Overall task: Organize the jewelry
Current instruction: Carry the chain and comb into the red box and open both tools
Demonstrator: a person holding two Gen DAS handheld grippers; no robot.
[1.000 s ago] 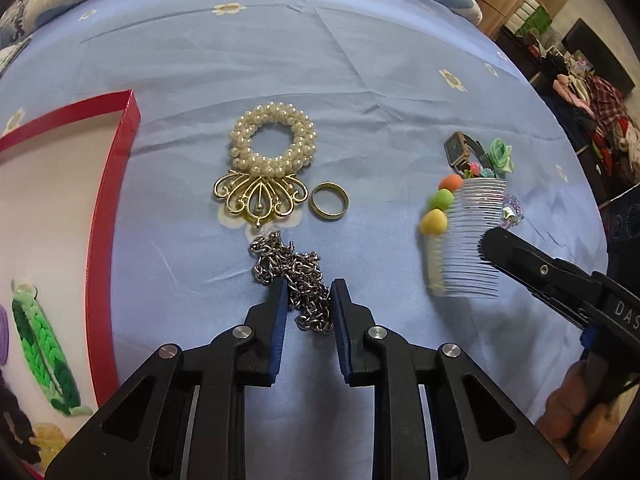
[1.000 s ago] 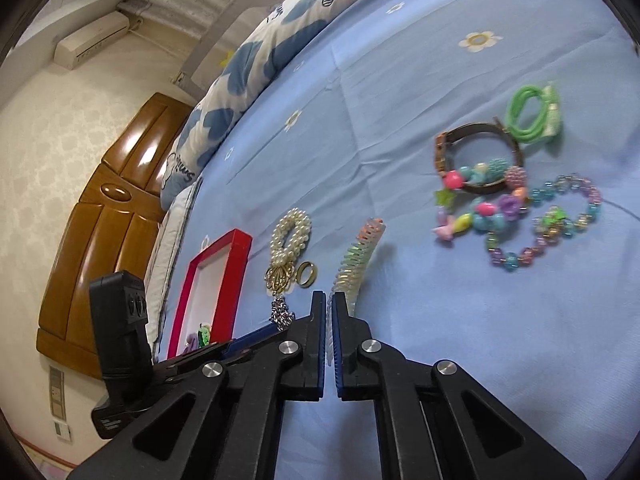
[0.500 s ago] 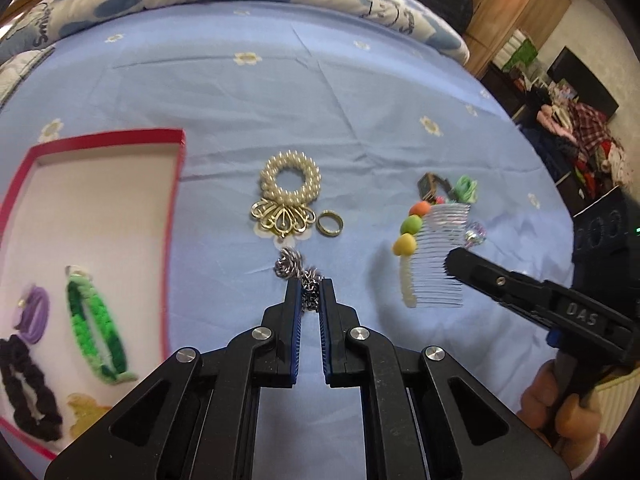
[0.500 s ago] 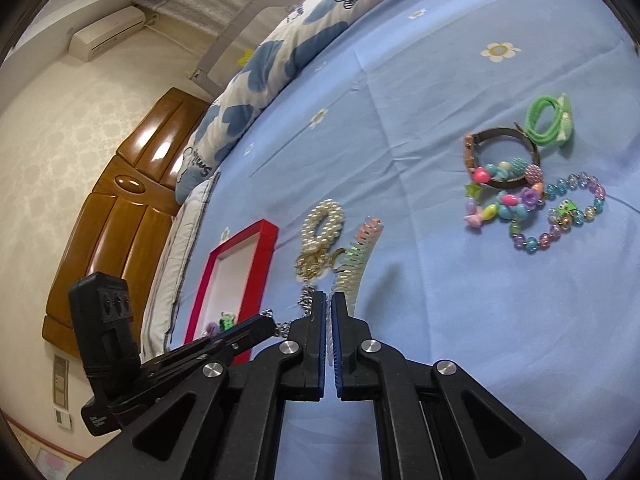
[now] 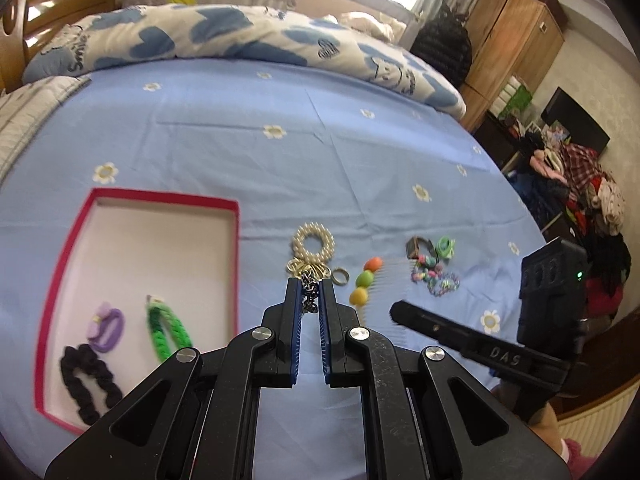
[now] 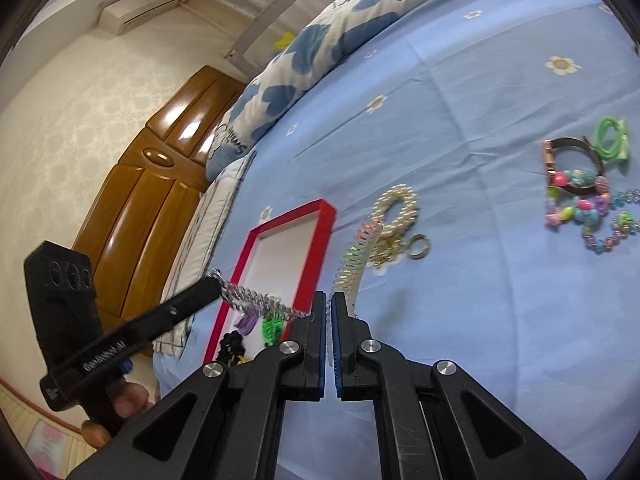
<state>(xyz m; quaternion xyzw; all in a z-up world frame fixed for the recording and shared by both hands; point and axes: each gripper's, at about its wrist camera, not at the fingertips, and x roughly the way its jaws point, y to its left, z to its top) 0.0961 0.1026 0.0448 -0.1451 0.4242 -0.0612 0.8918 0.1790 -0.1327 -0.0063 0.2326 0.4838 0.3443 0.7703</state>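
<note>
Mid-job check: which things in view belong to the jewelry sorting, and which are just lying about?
Part of the job:
- left tool gripping the silver chain
- right tool gripping the clear hair comb
- red tray
- pearl bracelet
- gold ring
- beaded bracelets

Lying about:
- patterned quilt
- wooden wardrobe
- clothes pile
</note>
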